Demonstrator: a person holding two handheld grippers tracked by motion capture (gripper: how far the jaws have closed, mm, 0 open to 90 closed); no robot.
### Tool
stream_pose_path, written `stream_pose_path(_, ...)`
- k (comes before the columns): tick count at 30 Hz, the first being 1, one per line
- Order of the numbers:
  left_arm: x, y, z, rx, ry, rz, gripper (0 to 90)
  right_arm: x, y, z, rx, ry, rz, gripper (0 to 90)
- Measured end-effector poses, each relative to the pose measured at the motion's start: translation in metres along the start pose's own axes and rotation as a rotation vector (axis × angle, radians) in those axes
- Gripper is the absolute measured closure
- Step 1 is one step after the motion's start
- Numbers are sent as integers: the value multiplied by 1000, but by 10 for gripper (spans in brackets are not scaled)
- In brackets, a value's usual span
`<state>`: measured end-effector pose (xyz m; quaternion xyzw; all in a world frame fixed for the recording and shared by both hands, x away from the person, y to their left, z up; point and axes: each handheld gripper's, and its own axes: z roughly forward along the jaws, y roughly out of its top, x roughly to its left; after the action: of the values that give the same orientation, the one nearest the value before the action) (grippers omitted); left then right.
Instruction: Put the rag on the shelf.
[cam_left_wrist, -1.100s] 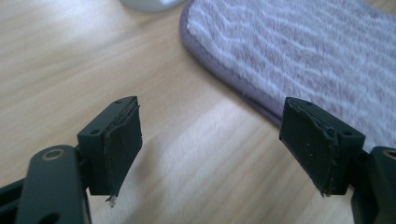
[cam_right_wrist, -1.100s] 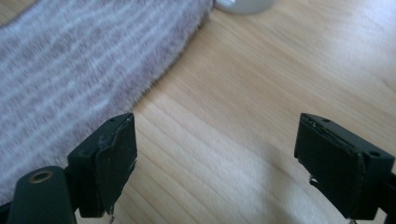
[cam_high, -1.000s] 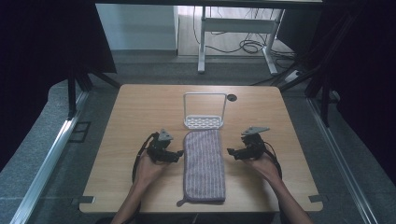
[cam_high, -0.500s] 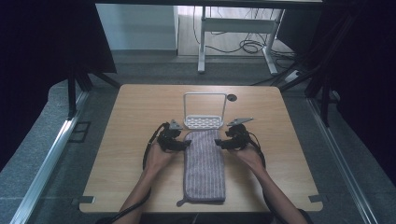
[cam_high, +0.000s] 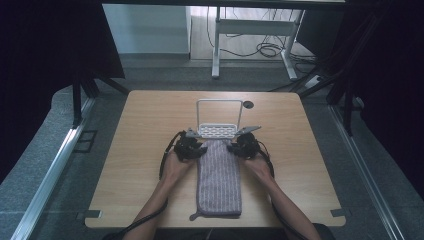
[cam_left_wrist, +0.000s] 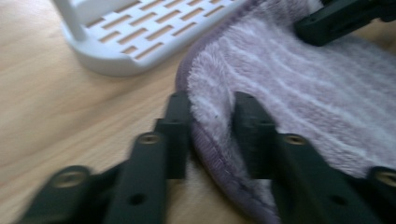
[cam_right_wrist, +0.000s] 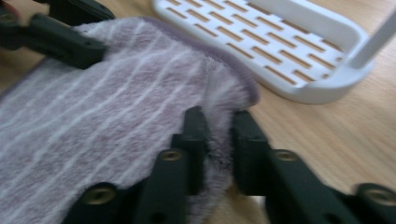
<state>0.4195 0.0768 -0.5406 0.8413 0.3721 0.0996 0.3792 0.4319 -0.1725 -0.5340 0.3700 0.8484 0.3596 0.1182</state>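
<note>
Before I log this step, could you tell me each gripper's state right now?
Left gripper: jaws just closed, pinching the striped towel's far left corner.
Right gripper: jaws just closed, pinching its far right corner.

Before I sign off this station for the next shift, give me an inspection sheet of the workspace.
Surface: wooden table, bare wood around the work.
Job's things: striped towel lies flat, lengthwise; its far end meets the white rack.
Clutter: nothing seen.
Grippers: left gripper and right gripper have just been closing, each now pinching a far corner of the towel.
Cables: black gripper cable loops beside the left hand; more cables on the floor beyond.
Surroundings: grey floor, white desk frame, dark curtains.
</note>
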Motion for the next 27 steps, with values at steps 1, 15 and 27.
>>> stream_pose_path(1,-2,0,0,2,-12,-6,758,2,0,0,-3,-2,-5,820)
stream_pose_path(15,-12,25,-43,-124,-53,36,798,6,14,-48,-110,24,-24,837)
stream_pose_path(27,-24,56,-83,-196,-37,113,795,12,42,-93,-199,19,-74,836)
